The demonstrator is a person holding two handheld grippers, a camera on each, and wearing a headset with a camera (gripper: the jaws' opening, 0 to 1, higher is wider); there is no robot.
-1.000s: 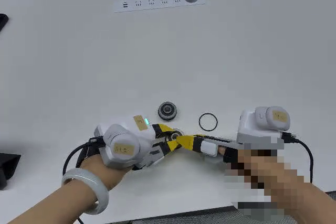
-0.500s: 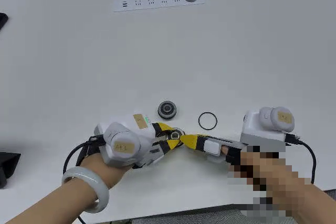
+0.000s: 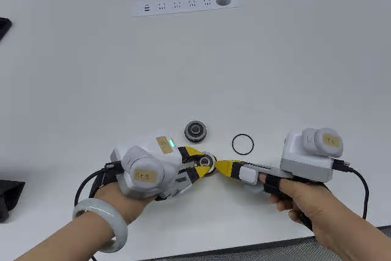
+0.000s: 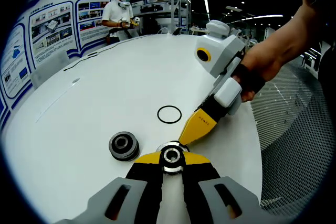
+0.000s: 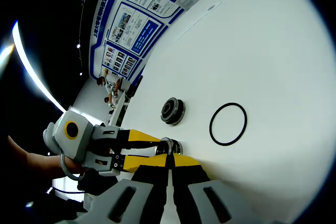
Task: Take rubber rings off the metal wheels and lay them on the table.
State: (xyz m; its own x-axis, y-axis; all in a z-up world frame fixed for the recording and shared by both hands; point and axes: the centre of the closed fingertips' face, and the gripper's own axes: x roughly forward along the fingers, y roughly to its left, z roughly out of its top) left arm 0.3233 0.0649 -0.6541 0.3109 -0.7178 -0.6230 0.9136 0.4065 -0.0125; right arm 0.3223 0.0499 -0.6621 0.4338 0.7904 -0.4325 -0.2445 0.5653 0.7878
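Note:
A small metal wheel [image 3: 206, 162] sits clamped between the yellow jaws of my left gripper [image 3: 199, 164], just above the table. In the left gripper view the wheel [image 4: 171, 156] shows its shiny hub, with the left gripper [image 4: 171, 159] shut on it. My right gripper [image 3: 220, 166] points at the wheel from the right, jaws shut, its tip just beside the rim. I see nothing between the fingers of the right gripper [image 5: 169, 165]. A second wheel [image 3: 195, 129] with a black rubber ring on it lies flat behind. A loose black rubber ring [image 3: 242, 143] lies to its right.
A white power strip [image 3: 186, 3] lies far back on the white table [image 3: 293, 71]. A dark object [image 3: 7, 197] sits at the left edge. In the left gripper view a person stands far off behind the table.
The right gripper has drawn back a little to the right, off the held wheel. The left gripper keeps its hold and has barely moved.

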